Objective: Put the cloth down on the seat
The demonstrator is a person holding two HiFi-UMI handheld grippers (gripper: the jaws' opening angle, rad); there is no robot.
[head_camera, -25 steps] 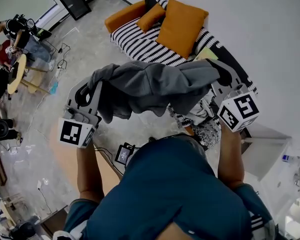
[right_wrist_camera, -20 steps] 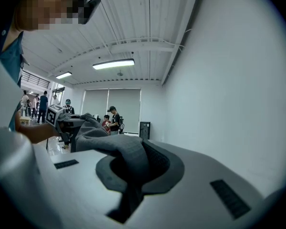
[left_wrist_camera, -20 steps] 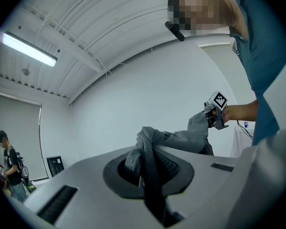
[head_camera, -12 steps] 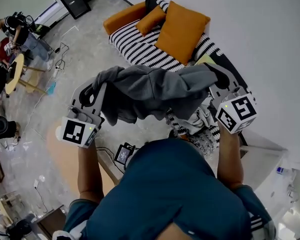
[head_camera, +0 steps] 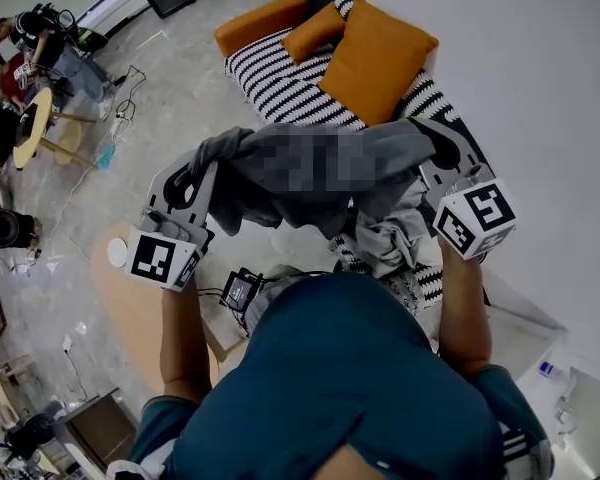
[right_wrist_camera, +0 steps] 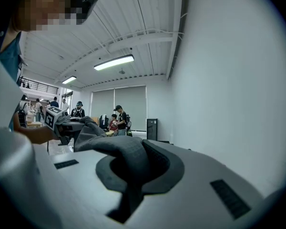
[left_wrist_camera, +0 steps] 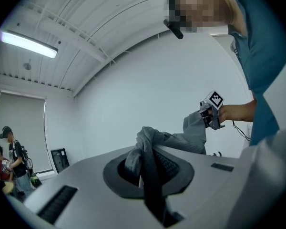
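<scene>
The grey cloth [head_camera: 320, 173] is hanging stretched in the air between the two claws, touching nothing below. The left claw [head_camera: 198, 176] is pinching one bunched end and the right claw [head_camera: 438, 150] is clamping the other. Each gripper view is showing fabric squeezed between closed jaws. Over the last second the grip and the span are staying the same, while the ground beneath is sliding back a little in the head view: more of the pale crumpled laundry [head_camera: 385, 240] is now showing under the right claw. That suggests the person is carrying the cloth toward the striped seat [head_camera: 280, 83]. The put-down is still pending, and both claws are likely needing to come further over the stripes, clear of the orange cushions [head_camera: 375, 53].
</scene>
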